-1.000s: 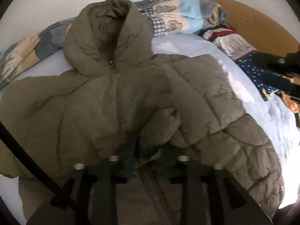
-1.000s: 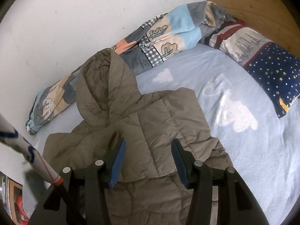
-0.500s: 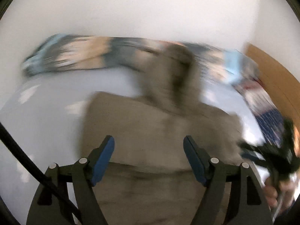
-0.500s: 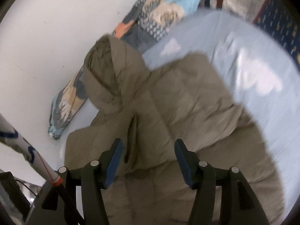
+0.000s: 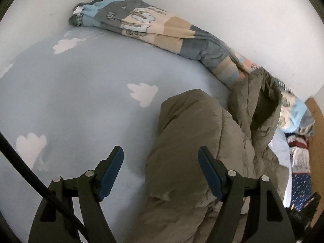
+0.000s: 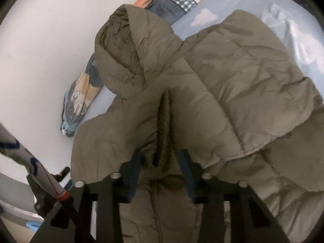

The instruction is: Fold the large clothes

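Since second ago: left gripper [image 5: 160, 172] let go of sleeve, swung off toward bare side of bed sheet [image 5: 81, 101], jaws wide, holding nothing. Right gripper [image 6: 160, 168] dropped onto jacket [image 6: 232, 77], jaws partly closed around raised ridge of fabric; real grip or not, cannot tell. Jacket lies mid-bed, sleeves folded in, hood [image 6: 125, 46] toward wall. Tip: pinch all layers together, lift slow so puffy fill doesn't slide. Count: one jacket, one rolled duvet [image 5: 162, 30], two grippers.
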The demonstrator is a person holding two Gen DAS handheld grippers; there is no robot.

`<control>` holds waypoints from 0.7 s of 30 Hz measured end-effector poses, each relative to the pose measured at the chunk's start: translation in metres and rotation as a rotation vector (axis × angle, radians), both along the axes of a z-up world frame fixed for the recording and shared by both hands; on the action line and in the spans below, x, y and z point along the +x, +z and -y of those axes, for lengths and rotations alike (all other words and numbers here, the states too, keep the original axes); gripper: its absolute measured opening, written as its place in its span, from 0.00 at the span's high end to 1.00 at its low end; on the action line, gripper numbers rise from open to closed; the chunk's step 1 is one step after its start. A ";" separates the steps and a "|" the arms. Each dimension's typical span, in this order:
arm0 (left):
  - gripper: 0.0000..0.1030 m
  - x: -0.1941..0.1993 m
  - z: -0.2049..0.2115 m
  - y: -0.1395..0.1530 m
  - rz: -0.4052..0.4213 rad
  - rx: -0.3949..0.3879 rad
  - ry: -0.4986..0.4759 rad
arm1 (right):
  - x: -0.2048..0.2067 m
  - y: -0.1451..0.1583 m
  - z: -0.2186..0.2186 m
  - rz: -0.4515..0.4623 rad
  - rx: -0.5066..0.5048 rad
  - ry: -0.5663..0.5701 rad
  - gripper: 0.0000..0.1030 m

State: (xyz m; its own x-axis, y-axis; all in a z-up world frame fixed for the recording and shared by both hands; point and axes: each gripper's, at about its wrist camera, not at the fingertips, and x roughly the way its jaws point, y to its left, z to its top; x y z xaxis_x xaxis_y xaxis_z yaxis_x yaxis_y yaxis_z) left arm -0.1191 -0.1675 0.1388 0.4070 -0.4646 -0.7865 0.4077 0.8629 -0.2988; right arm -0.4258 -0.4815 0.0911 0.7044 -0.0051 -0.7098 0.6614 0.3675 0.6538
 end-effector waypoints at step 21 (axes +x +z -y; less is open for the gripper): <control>0.27 -0.026 0.069 -0.028 0.100 0.182 -0.149 | -0.044 0.050 0.038 -0.304 -0.328 -0.167 0.90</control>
